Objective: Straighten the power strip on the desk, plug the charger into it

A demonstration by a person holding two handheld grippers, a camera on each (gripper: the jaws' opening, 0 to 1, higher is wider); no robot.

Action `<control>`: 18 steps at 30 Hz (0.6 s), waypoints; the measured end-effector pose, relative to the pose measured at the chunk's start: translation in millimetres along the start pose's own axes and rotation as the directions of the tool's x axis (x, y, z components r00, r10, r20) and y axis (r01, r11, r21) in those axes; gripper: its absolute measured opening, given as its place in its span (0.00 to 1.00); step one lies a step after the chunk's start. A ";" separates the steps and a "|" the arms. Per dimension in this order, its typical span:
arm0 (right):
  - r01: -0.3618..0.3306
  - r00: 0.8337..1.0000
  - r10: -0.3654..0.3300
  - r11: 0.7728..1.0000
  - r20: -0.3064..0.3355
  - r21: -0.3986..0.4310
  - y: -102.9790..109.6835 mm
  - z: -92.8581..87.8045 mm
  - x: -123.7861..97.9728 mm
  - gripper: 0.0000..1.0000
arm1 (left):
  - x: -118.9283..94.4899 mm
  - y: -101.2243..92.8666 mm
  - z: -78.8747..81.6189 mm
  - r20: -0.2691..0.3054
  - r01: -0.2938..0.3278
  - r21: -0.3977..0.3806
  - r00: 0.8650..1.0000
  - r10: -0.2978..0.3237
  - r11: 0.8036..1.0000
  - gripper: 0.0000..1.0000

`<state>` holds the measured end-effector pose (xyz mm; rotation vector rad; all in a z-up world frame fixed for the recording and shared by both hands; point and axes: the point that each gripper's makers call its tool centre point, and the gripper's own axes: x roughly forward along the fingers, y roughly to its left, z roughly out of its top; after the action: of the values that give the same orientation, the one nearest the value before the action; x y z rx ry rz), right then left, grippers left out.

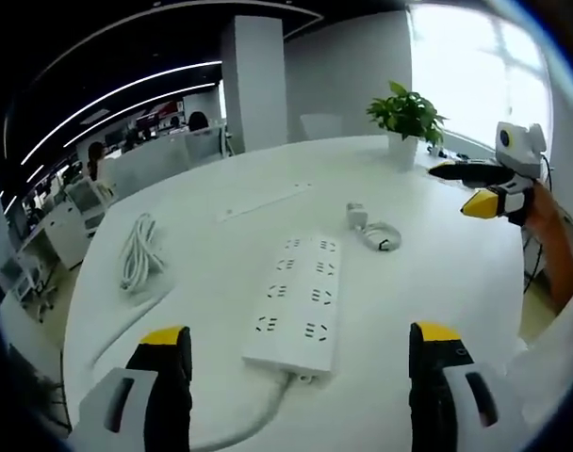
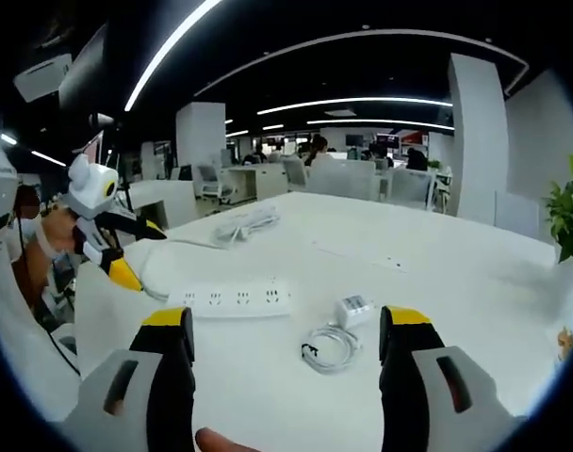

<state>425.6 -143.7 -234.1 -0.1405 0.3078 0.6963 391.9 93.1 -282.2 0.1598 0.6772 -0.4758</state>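
White desk point(image 1: 437, 282) under me: I see the power strip point(image 1: 296, 301) lying flat mid-table, charger point(image 1: 356, 215) with coiled cable point(image 1: 382, 235) just beyond it. My left gripper point(image 1: 301, 353) and right gripper point(image 2: 286, 339) hover with jaws apart, empty.

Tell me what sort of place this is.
Most likely an open-plan office: a large white table carries a power strip and charger, desks with seated people stand in the background, and long strip lights run across a dark ceiling.
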 end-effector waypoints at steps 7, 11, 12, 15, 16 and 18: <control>-0.012 1.000 0.012 1.000 -0.003 -0.001 3.3 -0.8 2.1 0.79 | 7.7 -0.7 1.0 -0.022 0.008 0.022 1.000 -0.008 1.000 0.96; -0.015 1.000 0.015 1.000 -0.007 0.000 3.0 -2.1 4.7 0.79 | 13.4 -1.7 1.7 -0.035 0.013 0.031 0.999 -0.012 0.999 0.95; -0.018 1.000 0.018 1.000 -0.008 0.002 3.6 -2.4 5.7 0.79 | 14.4 -1.5 1.3 -0.038 0.013 0.033 0.999 -0.011 0.999 0.95; -0.025 1.000 0.025 1.000 -0.009 0.001 5.1 -2.1 7.6 0.79 | 17.8 0.3 0.1 -0.047 0.015 0.030 0.999 -0.014 0.999 0.95; -0.028 1.000 0.028 1.000 -0.009 0.001 5.7 -1.9 8.1 0.79 | 19.3 1.3 -0.5 -0.053 0.014 0.030 0.999 -0.013 0.999 0.95; -0.033 0.999 0.033 0.999 -0.012 0.000 7.1 -1.7 8.9 0.79 | 23.1 2.1 -0.6 -0.065 0.014 0.036 0.998 -0.012 0.999 0.95</control>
<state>427.0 -133.2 -238.8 -0.1397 0.3218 0.7283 408.2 86.5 -297.4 0.2062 0.7334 -0.4976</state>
